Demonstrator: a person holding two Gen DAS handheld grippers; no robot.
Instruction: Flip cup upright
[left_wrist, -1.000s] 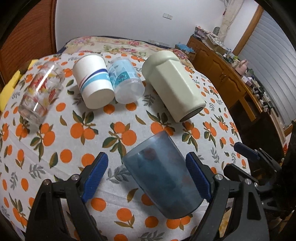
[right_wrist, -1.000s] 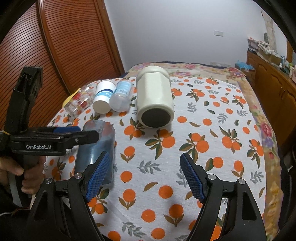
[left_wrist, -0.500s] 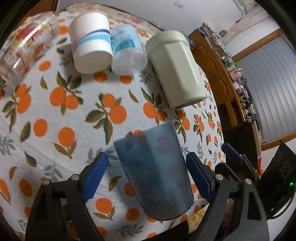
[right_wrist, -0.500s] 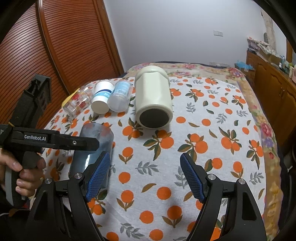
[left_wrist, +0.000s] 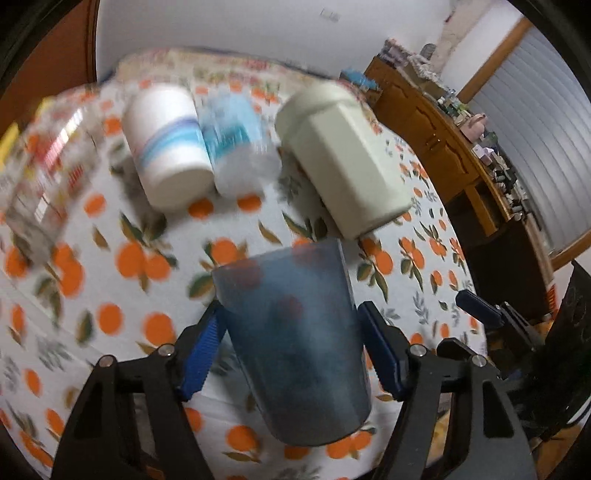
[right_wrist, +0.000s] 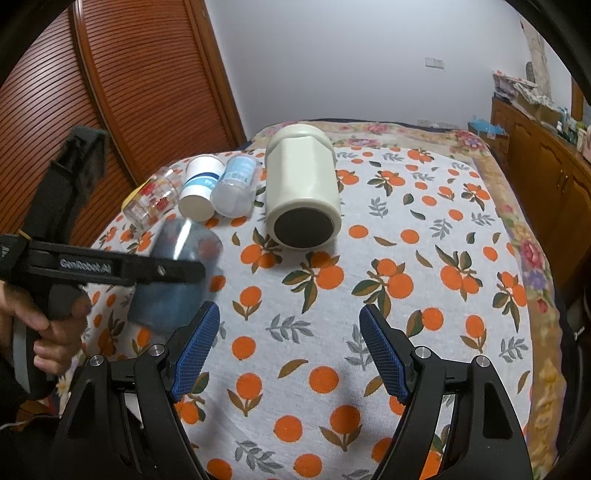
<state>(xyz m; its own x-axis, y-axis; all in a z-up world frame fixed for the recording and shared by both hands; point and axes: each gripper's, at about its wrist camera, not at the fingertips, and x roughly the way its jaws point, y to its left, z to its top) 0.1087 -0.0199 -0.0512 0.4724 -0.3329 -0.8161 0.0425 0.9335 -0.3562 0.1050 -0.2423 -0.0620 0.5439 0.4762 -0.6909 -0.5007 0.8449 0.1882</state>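
Observation:
A translucent blue-grey cup (left_wrist: 295, 339) sits between the blue pads of my left gripper (left_wrist: 291, 350), which is shut on its sides and holds it tilted above the cloth. The cup's closed base points away from me. The same cup (right_wrist: 177, 273) shows in the right wrist view at the left, partly hidden behind the left gripper's black body. My right gripper (right_wrist: 290, 350) is open and empty above the cloth, to the right of the cup.
On the orange-print tablecloth (right_wrist: 388, 280) several cups lie on their sides at the back: a cream faceted mug (right_wrist: 303, 192), a clear plastic cup (right_wrist: 236, 188), a white paper cup (right_wrist: 199, 188), a printed glass (right_wrist: 153, 201). A wooden cabinet (right_wrist: 543, 147) stands right.
My left gripper has closed on the blue-grey cup and lifted it, tilting it. The left view is blurred from this motion. My right gripper has stayed still.

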